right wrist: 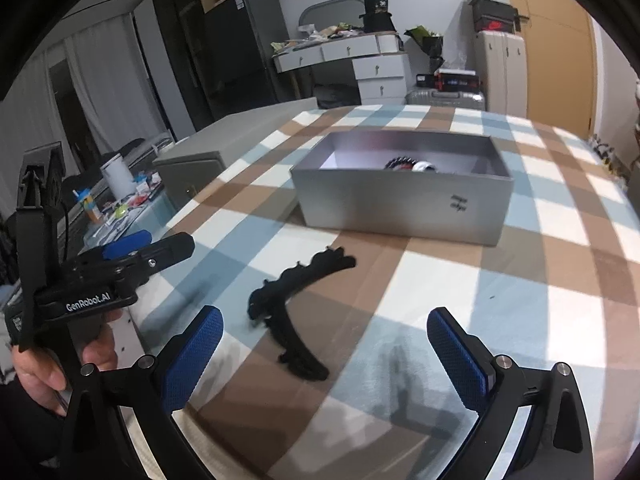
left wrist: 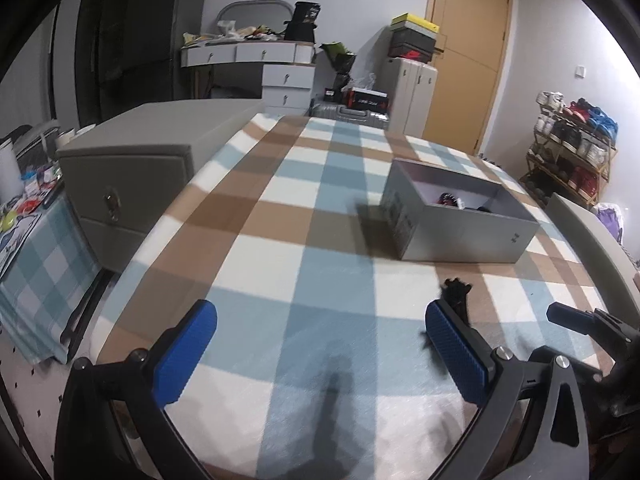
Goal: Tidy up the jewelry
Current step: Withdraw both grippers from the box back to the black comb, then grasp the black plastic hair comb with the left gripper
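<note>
Both grippers over the checked blanket, nothing held.

I see my left gripper (left wrist: 320, 344) and right gripper (right wrist: 324, 352) with jaws spread wide and empty. A black headband (right wrist: 294, 312) lies flat on the blanket (right wrist: 460, 300), just ahead of the right gripper's left finger and near the open grey box (right wrist: 400, 208). Inside the box sit a dark bead bracelet (right wrist: 400, 161) and a white piece (right wrist: 424, 167). A hand (right wrist: 52, 364) holds the left gripper.
</note>
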Tool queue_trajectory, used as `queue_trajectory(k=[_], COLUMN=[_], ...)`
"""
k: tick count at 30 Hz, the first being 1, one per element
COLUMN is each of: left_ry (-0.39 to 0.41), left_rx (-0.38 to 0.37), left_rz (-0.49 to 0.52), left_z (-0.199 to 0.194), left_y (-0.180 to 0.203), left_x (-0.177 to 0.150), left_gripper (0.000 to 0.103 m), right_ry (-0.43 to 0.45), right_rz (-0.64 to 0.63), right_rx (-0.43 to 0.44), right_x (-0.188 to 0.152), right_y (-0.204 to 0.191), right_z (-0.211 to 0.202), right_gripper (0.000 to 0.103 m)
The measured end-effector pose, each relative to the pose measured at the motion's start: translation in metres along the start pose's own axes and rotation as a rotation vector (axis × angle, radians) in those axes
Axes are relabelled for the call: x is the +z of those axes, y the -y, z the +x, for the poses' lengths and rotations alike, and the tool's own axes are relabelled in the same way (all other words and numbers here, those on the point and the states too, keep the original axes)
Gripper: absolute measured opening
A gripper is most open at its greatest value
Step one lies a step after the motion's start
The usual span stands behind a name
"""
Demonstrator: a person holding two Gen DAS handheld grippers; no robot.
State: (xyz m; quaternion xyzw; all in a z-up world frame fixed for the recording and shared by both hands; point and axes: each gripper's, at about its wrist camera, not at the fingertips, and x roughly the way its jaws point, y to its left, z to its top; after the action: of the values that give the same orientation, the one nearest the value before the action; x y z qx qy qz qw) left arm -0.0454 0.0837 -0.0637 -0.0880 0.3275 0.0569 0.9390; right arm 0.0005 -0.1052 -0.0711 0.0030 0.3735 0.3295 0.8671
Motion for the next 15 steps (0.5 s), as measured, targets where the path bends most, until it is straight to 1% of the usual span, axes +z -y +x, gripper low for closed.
queue_trajectory(k=[4,7,9,12,15], left_ry=[-0.003,0.009,0.006,-0.01,-0.021], left_rx=[0.016,0.033,0.036,0.031,0.019], left_rz=[-0.004,0.005,0.007,0.002,-0.008], left_z=[-0.006,-0.012,-0.013,-0.012,-0.01], left_y=[-0.004,-0.008,-0.011,-0.015,-0.018], left_x=[-0.01,-0.019,-0.022,-0.026,-0.027], left_gripper=[0.102,0.102,0.102,0.102,0.102], right_ry=[0.002,-0.036,-0.067,-0.095,-0.114], right_rz=[0.051,0.08,0.077,0.061,0.059], right_rx=[0.038,0.08,0.096,0.075,0.043], right_x=[0.009,0.02,0.026,0.031,0.033], right_y=[0.001,-0.003,-0.009,-0.019,-0.027], right_z=[0.007,0.022,0.032,0.044,0.051], right_gripper=[0.102,0.1,0.086,0.076,0.072])
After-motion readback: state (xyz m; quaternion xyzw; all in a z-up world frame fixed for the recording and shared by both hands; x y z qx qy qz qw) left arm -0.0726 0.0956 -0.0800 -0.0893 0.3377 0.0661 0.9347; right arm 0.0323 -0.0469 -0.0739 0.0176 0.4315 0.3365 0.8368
